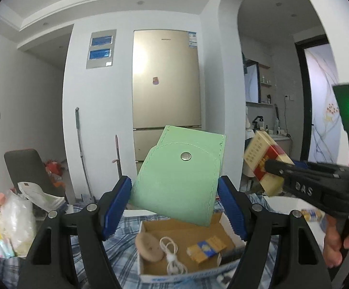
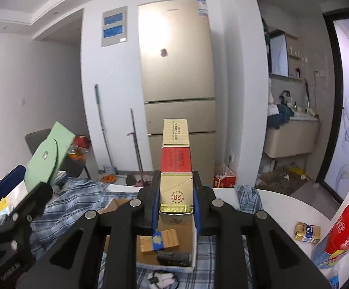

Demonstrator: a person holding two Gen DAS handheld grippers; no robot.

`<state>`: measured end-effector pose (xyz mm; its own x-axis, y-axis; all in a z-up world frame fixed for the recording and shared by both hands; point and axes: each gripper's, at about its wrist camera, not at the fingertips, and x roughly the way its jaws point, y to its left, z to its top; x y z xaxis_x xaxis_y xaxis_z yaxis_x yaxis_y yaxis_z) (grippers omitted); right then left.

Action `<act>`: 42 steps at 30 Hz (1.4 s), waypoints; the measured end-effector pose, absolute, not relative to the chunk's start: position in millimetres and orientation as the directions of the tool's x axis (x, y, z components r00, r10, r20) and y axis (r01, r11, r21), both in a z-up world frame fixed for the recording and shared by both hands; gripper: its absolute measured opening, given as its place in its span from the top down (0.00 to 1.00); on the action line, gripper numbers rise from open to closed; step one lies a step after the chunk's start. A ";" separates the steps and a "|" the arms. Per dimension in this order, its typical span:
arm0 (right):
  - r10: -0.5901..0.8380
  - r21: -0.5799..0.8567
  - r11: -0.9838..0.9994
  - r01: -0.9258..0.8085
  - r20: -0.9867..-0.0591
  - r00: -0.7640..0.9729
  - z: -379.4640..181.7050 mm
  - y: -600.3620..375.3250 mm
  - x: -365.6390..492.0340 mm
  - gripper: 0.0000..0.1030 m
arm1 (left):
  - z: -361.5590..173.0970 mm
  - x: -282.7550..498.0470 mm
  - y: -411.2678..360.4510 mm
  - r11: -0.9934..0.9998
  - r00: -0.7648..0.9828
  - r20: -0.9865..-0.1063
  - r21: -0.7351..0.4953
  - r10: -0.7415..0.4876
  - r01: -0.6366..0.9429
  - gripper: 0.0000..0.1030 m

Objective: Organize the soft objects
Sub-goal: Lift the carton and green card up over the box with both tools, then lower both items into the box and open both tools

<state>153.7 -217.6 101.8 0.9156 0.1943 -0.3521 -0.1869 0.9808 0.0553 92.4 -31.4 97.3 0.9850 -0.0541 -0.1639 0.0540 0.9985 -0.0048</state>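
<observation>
Left gripper [image 1: 174, 207] closed with ribbed blue pads on both side edges of a mint-green pouch [image 1: 179, 175]: flat, soft, leather-like, stitched along a rounded flap with one metal snap, tilted so its long axis leans up and to the right, held in the air above an open cardboard box [image 1: 186, 248]. Right gripper [image 2: 176, 207] clamped on the lower end of a rigid, glossy gold-and-red carton [image 2: 175, 166], a long rectangular block pointing straight away along the fingers, raised over the same box. Below, a blue plaid cloth [image 2: 78, 200], crumpled, under the box.
</observation>
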 end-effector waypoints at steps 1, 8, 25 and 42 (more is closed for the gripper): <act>0.185 0.055 0.983 -0.177 -0.360 0.915 99.4 -219.2 160.3 0.79 | 96.7 101.1 -32.4 0.999 0.984 -0.172 -0.016 -0.053 0.051 0.26; 0.171 0.052 0.985 -0.165 -0.440 0.881 59.0 -215.0 202.5 0.79 | 68.0 157.6 -39.5 0.998 0.956 -0.289 -0.056 -0.051 0.036 0.26; 0.148 0.022 0.983 -0.182 -0.683 0.716 -39.3 -206.6 247.5 0.79 | -39.6 240.9 -20.8 0.996 0.765 -0.641 -0.087 -0.060 0.005 0.26; 0.170 0.054 0.982 -0.180 -0.663 0.729 -38.0 -209.3 247.5 0.30 | -42.4 231.6 -25.0 0.999 0.774 -0.632 -0.051 -0.033 0.001 0.16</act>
